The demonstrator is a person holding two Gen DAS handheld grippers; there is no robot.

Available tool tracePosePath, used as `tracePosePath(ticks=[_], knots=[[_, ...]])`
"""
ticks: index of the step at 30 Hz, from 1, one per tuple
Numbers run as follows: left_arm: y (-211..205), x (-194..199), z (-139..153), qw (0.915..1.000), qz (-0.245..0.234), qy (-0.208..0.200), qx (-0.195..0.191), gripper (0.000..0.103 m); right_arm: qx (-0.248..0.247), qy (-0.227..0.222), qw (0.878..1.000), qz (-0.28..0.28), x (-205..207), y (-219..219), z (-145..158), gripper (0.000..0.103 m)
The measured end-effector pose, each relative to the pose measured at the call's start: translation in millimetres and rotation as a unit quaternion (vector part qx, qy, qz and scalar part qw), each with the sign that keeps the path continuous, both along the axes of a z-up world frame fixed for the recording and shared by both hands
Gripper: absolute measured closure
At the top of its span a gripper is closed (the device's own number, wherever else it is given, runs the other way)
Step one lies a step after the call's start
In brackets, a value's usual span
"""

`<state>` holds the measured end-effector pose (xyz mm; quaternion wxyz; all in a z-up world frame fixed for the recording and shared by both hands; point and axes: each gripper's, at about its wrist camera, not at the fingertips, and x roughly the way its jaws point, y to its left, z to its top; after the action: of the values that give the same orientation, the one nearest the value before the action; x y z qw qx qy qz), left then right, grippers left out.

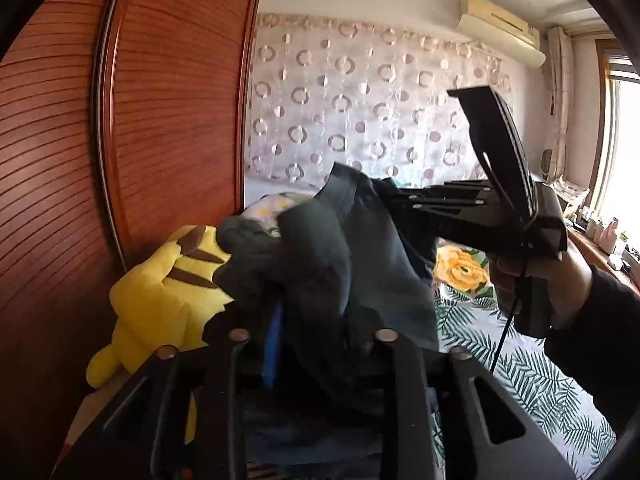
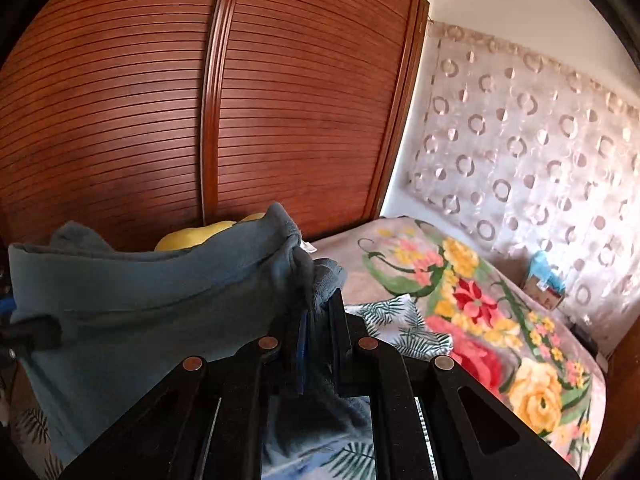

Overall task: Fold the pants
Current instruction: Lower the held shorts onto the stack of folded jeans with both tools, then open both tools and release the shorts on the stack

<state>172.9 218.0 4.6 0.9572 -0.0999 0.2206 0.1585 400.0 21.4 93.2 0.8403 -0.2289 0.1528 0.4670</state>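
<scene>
Dark grey-blue pants (image 1: 320,248) hang bunched in the air between both grippers, above a bed. In the left wrist view my left gripper (image 1: 316,320) has its jaws standing apart; cloth lies loosely between and over the fingers and hides their tips. My right gripper (image 1: 394,200) reaches in from the right, carried by a person's hand (image 1: 560,280), with its tips buried in the cloth. In the right wrist view the right gripper (image 2: 318,312) is shut on a fold of the pants (image 2: 160,300), which stretch left to the left gripper (image 2: 28,336) at the frame's edge.
A slatted wooden wardrobe (image 1: 120,120) stands close behind, with a yellow plush toy (image 1: 156,304) against it. The bed has a leaf-print sheet (image 1: 520,380) and a floral blanket (image 2: 480,312). A small blue box (image 2: 546,280) sits by the patterned curtain.
</scene>
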Motion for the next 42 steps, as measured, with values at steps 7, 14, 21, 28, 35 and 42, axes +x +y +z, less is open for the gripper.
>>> tracePosePath(ticks=[7,14,21,28,35,42], knots=[[2.7,2.7,-11.2,0.9995,-0.008,0.029,-0.011,0.057,0.009,0.007,1.0,-0.004,-11.6,-9.8,16.2,0.077],[1.8,-1.3,-23.0,0.9988,-0.006,0.047,-0.012,0.057,0.015,0.029,0.999,-0.021,-4.3,-36.7,6.3,0.067],[3.1,-2.6,-21.4,0.9986,-0.009,0.051,-0.014,0.056,0.019,0.068,0.996,-0.059,18.8,-38.0,-9.5,0.067],[-4.1,-8.0,-13.9,0.9984,-0.016,0.055,0.0,0.056,0.044,0.085,0.993,-0.07,9.0,-34.7,-3.4,0.067],[-18.9,-19.3,0.7,0.9984,-0.029,0.045,0.017,0.055,0.067,0.076,0.993,-0.068,-34.4,-64.6,6.5,0.067],[-39.6,-35.4,23.0,0.998,-0.054,0.02,0.028,0.032,0.079,0.063,0.992,-0.08,-82.0,-102.1,16.5,0.066]])
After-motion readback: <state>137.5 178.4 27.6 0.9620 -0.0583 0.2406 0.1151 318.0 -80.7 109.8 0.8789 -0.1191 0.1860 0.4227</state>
